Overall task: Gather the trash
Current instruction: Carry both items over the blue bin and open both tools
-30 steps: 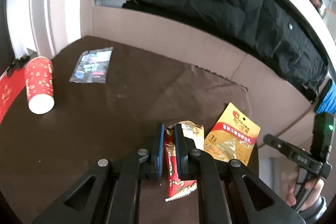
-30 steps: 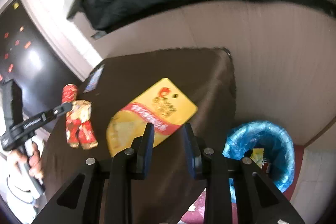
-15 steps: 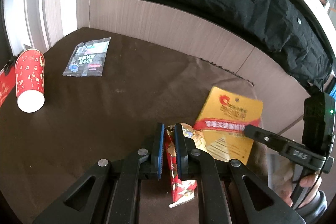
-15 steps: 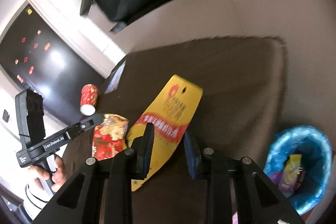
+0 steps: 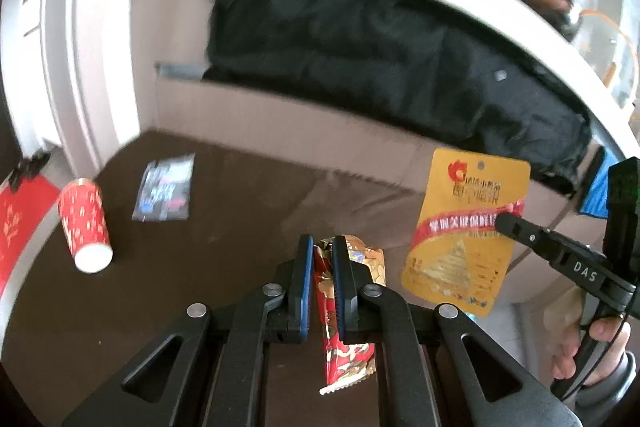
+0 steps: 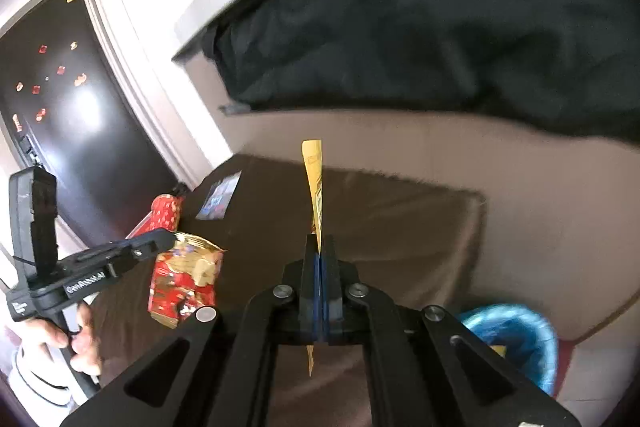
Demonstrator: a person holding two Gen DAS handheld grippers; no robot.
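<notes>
Left wrist: red-gold wrapper (image 5: 344, 323) is being clamped by the left gripper (image 5: 322, 279), lifted off the brown mat (image 5: 240, 227). Red cup (image 5: 85, 225) and dark packet (image 5: 166, 189) are lying near the mat's left edge.

Right wrist: yellow pouch (image 6: 314, 187) is being pinched edge-on by the right gripper (image 6: 320, 279), above the mat; blue-lined bin (image 6: 516, 343) is sitting beside the mat's right edge.

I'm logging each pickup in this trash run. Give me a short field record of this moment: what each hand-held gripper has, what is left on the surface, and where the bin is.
left hand-held gripper: shut on red and gold wrapper, lifted off the surface
right hand-held gripper: shut on yellow packet, which hangs edge-on in its own view
left on brown surface: red paper cup on its side; dark foil packet lying flat
bin: blue-lined bin, lower right in right wrist view, some trash inside
</notes>
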